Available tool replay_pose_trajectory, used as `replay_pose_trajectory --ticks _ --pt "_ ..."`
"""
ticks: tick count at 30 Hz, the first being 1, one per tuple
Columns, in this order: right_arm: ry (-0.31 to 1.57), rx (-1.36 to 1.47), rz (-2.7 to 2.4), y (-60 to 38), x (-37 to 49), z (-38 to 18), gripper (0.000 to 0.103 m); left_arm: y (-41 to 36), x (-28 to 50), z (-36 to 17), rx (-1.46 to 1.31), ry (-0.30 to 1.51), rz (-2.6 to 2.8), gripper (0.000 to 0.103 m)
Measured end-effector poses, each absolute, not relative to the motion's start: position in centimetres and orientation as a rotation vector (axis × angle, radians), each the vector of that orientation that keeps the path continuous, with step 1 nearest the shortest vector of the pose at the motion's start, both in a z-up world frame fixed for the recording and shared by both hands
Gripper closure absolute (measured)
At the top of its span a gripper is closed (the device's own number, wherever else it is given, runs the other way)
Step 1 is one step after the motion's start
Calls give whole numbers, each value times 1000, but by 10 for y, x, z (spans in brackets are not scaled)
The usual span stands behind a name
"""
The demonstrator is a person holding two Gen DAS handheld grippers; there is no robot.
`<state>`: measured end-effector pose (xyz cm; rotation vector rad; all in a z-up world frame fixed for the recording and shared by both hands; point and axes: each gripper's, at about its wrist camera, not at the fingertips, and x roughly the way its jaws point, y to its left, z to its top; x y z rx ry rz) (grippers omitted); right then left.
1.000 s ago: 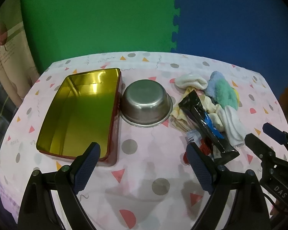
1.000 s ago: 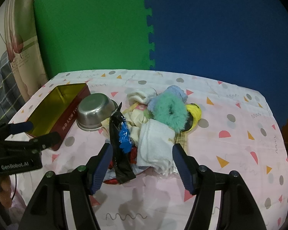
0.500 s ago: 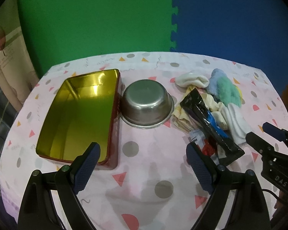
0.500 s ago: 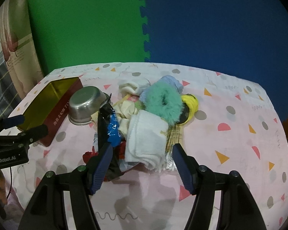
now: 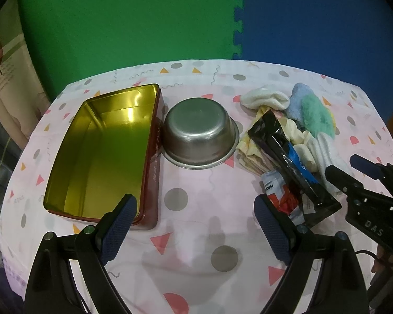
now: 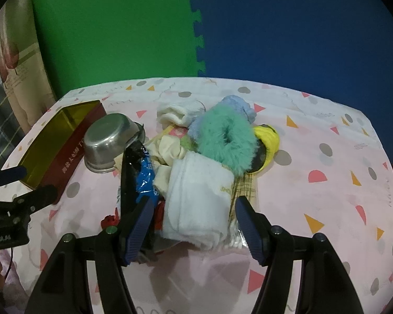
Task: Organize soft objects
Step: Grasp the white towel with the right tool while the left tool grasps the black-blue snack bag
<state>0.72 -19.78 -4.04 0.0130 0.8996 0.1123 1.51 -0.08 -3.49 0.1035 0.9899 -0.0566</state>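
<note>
Low in the right wrist frame, the right gripper (image 6: 192,221) has closed in on the heap over the past second: its blue-padded fingers, spread wide and holding nothing, now straddle the near end of the folded white cloth (image 6: 196,196), which a second ago lay clear ahead of them. The left finger sits against the black-and-blue snack packet (image 6: 137,175) beside the cloth. My reading is that the white cloth is the first pick, and the packet could get caught in the pinch.

In the left wrist frame the left gripper (image 5: 196,225), equally wide apart and empty, hangs over bare tablecloth (image 5: 196,261) at bottom centre; its view has hardly shifted, so it appears to be waiting.

Further back, in the centre of the right wrist frame, the rest of the soft pile lies untouched: a fluffy green scrunchie (image 6: 226,140), a yellow item (image 6: 268,137) at its right edge, a pale blue cloth (image 6: 238,106) and a white sock (image 6: 175,113) behind.

At the left of the left wrist frame the open gold-lined tin (image 5: 104,151) stands empty, the upturned steel bowl (image 5: 200,137) just beside it. Nothing has been sorted yet.
</note>
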Motion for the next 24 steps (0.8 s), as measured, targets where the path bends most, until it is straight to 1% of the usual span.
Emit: replay_pose_trajectory --ticks 12,13,14,17,18,20,24 --pt "931 -7 113 -198 24 -58 37 -5 23 -42 108 1012 -63 14" --pt "936 -8 113 -198 25 -60 38 -5 23 -42 108 1012 -66 14" --pt "939 -6 116 -198 26 -61 46 -5 23 -43 108 1013 -68 14" --pt "943 -9 116 -198 26 -63 56 -7 24 -44 116 1013 -68 14" --pt "943 -7 118 -199 26 -64 57 -7 25 -44 118 1012 -69 14" --pt "945 6 129 -201 25 -64 64 -9 25 -45 119 1015 -70 14" --pt "945 32 147 -205 22 -62 69 -12 25 -44 127 1009 -76 14"
